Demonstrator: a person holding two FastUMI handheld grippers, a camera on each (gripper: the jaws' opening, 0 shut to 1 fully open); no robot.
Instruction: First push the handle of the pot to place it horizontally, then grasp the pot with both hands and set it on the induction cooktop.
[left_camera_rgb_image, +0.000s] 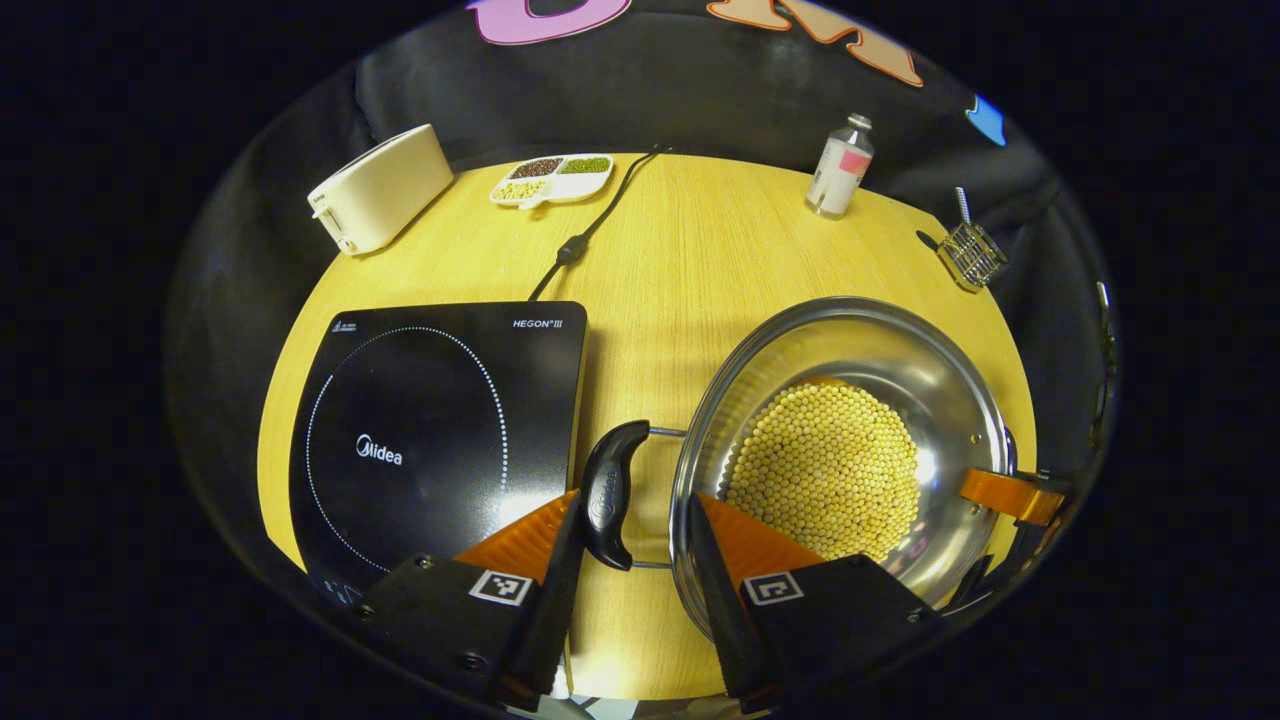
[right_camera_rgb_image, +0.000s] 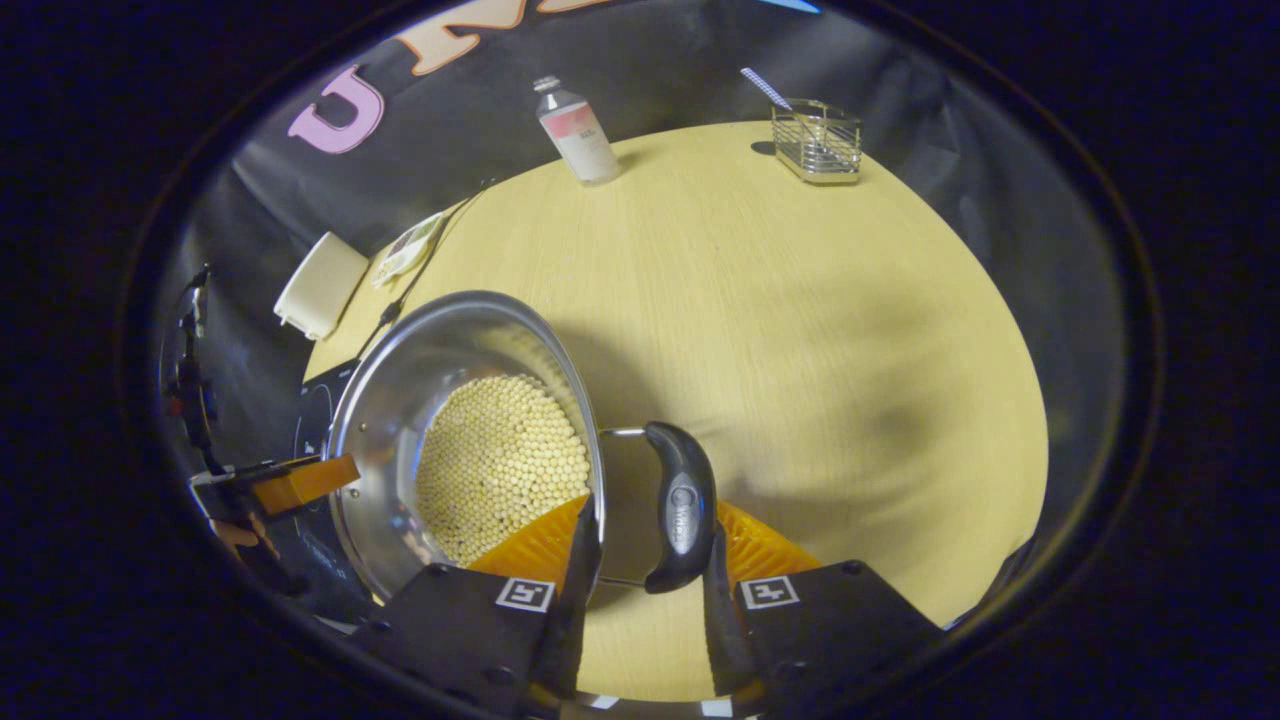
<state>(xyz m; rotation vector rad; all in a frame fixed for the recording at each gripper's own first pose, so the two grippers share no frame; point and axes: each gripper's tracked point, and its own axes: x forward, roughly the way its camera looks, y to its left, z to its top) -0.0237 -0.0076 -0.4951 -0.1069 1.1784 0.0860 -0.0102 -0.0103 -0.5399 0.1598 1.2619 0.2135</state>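
Left gripper view
Left gripper (left_camera_rgb_image: 632, 520): jaws spread wide, straddling the pot's near handle (left_camera_rgb_image: 608, 494); one finger just beside it, the other over the pot's rim. Nothing clamped yet.
Pot (left_camera_rgb_image: 880, 345): steel, holding a bed of beans (left_camera_rgb_image: 822, 470), sitting just beside the cooktop (left_camera_rgb_image: 430, 440), not on it.
Risk: close crooked and a finger catches the rim instead of the handle, and the pot tips and the beans slide.
Risk: the handle hangs on wire loops, so I judge it may swivel under load.
Room: the cooktop edge runs right by the handle; a low carry could bump it.
Cord (left_camera_rgb_image: 590, 230): trails from the cooktop's far edge, well clear of the pot.
Far side: toaster (left_camera_rgb_image: 380, 190), snack tray (left_camera_rgb_image: 552, 180), bottle (left_camera_rgb_image: 840, 168), wire basket (left_camera_rgb_image: 972, 255), all well apart from the pot.

Right gripper view
Right gripper (right_camera_rgb_image: 645, 555): jaws narrow, one finger either side of the pot's other handle (right_camera_rgb_image: 682, 505); whether both press on it, cannot tell.
Risk: uneven lift between the two hands tilts the pot toward one side.
Table (right_camera_rgb_image: 800, 330): wide open beyond the pot; its round edge drops away close beside this handle.
Other gripper: seen across the pot at its opposite rim.
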